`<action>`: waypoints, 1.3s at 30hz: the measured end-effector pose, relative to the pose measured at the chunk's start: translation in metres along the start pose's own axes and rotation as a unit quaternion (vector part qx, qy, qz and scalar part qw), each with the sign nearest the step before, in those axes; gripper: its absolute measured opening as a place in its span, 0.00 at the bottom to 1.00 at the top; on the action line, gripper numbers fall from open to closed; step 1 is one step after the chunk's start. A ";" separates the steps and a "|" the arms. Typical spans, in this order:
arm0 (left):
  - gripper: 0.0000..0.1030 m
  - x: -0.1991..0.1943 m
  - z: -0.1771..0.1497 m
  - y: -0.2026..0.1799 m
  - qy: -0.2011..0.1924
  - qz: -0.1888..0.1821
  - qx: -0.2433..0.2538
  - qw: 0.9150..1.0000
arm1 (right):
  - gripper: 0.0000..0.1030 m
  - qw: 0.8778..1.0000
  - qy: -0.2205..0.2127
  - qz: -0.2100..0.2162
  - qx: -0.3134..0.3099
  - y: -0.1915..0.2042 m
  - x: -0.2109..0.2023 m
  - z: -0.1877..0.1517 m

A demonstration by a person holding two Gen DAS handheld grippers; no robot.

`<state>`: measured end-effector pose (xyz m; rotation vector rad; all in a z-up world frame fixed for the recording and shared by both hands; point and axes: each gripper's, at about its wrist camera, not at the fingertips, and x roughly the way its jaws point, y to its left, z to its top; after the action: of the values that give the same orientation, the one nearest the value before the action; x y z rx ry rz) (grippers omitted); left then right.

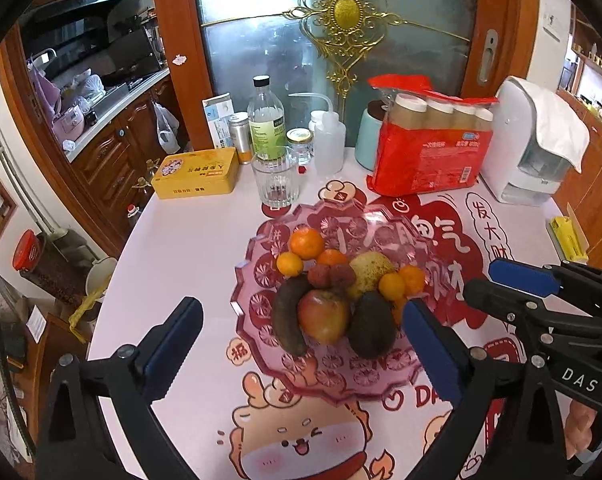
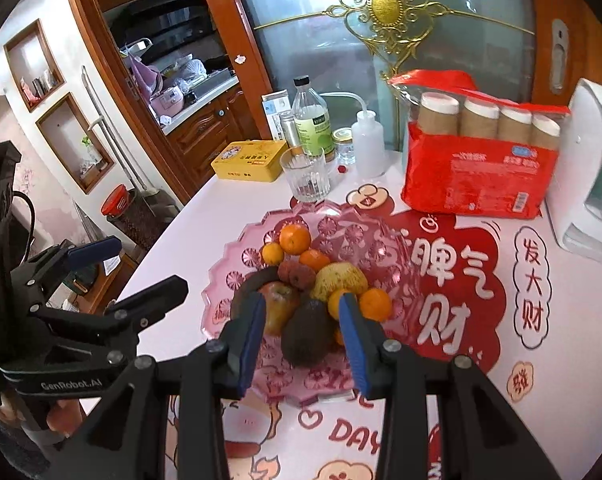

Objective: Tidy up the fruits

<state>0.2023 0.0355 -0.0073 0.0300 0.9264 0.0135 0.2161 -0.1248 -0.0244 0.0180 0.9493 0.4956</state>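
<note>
Fruit piled in pink dish (image 2: 237, 276) on surface. Avocado (image 2: 307, 334) at near rim, long axis roughly in line with right tongs (image 2: 303, 336), framed between their part-open fingers, apparently untouched. Left tongs (image 1: 301, 350) wide, empty, farther back. Right nearer.

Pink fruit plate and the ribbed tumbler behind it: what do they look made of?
Pink fruit plate: translucent, glossy, with pressed flower patterns and a scalloped rim; the tablecloth print shows through. Glass or acrylic, can't tell which. Ribbed tumbler: clear, with vertical flutes and sharp highlights, probably glass.
</note>
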 end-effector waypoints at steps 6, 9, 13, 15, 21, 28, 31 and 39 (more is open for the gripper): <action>0.96 -0.008 -0.022 -0.014 0.007 -0.010 0.002 1.000 | 0.37 0.999 -0.003 -0.033 -0.003 0.001 -0.012 -0.031; 0.96 -0.015 -0.036 -0.024 0.009 -0.014 0.011 1.000 | 0.37 0.999 -0.004 -0.043 -0.004 0.003 -0.021 -0.048; 0.96 -0.027 -0.056 -0.034 0.008 -0.020 0.014 1.000 | 0.38 0.999 -0.006 -0.046 0.003 0.005 -0.034 -0.072; 0.96 -0.034 -0.068 -0.038 0.010 -0.022 0.014 1.000 | 0.38 0.999 -0.005 -0.043 0.011 0.006 -0.041 -0.085; 0.96 -0.050 -0.095 -0.047 0.015 -0.025 0.011 1.000 | 0.38 0.999 0.004 -0.035 0.035 0.006 -0.056 -0.118; 0.96 -0.076 -0.127 -0.056 0.022 -0.025 0.010 0.999 | 0.38 0.998 0.012 -0.046 0.048 0.012 -0.078 -0.155; 0.96 -0.089 -0.137 -0.060 0.019 -0.023 0.010 1.000 | 0.38 0.997 0.007 -0.053 0.055 0.014 -0.089 -0.165; 0.96 -0.115 -0.150 -0.067 0.011 -0.014 0.007 1.000 | 0.38 0.994 -0.032 -0.088 0.059 0.025 -0.118 -0.174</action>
<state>0.0133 -0.0309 -0.0078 0.0308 0.9487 -0.0184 0.0135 -0.1865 -0.0304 0.0560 0.9069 0.2735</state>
